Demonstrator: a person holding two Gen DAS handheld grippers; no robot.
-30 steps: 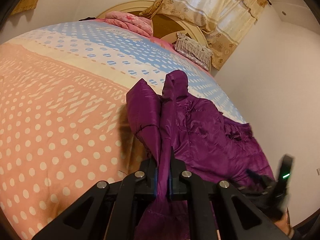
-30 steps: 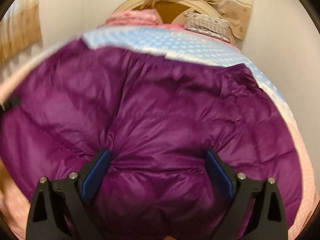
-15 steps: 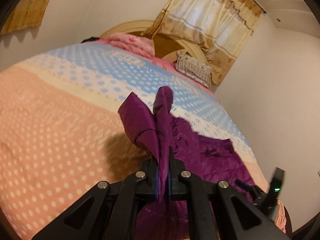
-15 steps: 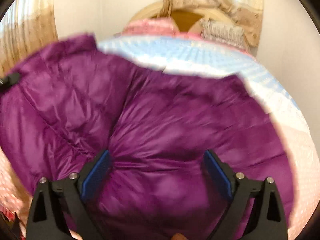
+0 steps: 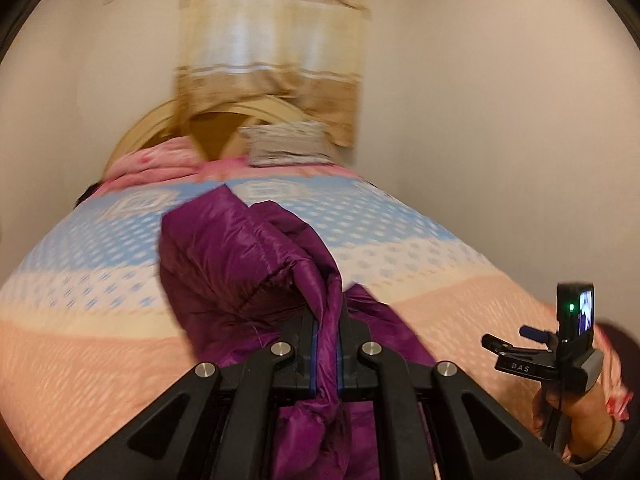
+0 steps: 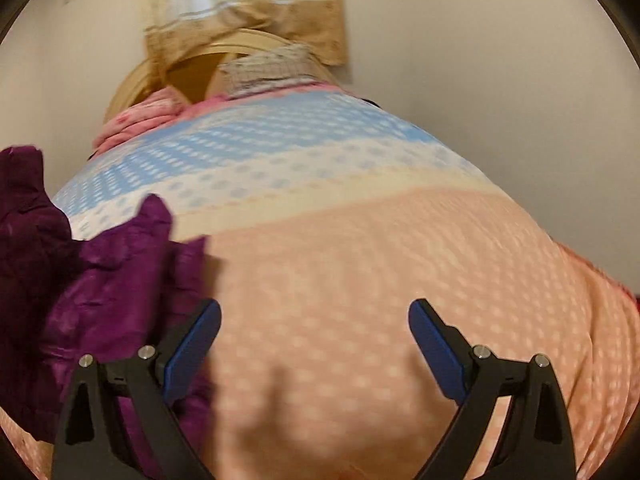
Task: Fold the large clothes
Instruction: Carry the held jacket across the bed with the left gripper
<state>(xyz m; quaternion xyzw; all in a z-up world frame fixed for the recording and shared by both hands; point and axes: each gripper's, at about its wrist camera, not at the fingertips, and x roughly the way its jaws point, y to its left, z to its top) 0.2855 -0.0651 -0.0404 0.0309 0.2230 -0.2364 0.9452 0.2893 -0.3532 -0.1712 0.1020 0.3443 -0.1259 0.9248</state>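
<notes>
The left gripper (image 5: pixel 326 344) has its fingers (image 5: pixel 305 354) squeezed together on a fold of the purple puffy coat (image 5: pixel 236 264). The coat bunches up in a lump in front of those fingers and hangs down below them, so part of it is lifted off the bed (image 5: pixel 100 344). The rest of the coat runs out of the bottom of the left view and is cut off there. The right gripper (image 6: pixel 314 336) has its fingers (image 6: pixel 192 344) spread wide apart with nothing between them, only the peach dotted bedspread (image 6: pixel 360 280) underneath. In the right view the coat (image 6: pixel 92 292) sits at the left side, just beside the left finger, and its far part is cut off by the picture edge. I cannot tell if that finger touches it. The bed has lots of open room: the peach part to the right of the coat is bare, and so are the white and blue dotted bands further back. The right edge of the bed drops away close to a plain wall (image 5: pixel 500 140). At the head end there is a pink blanket (image 5: pixel 156 164), a gray pillow (image 5: pixel 286 144), a round headboard (image 5: pixel 144 132) and a tan curtain (image 5: pixel 272 52). All of these are blurry. A hand (image 5: pixel 576 412) holds the right gripper at the right edge of the left view, and it is partly cut off.
</notes>
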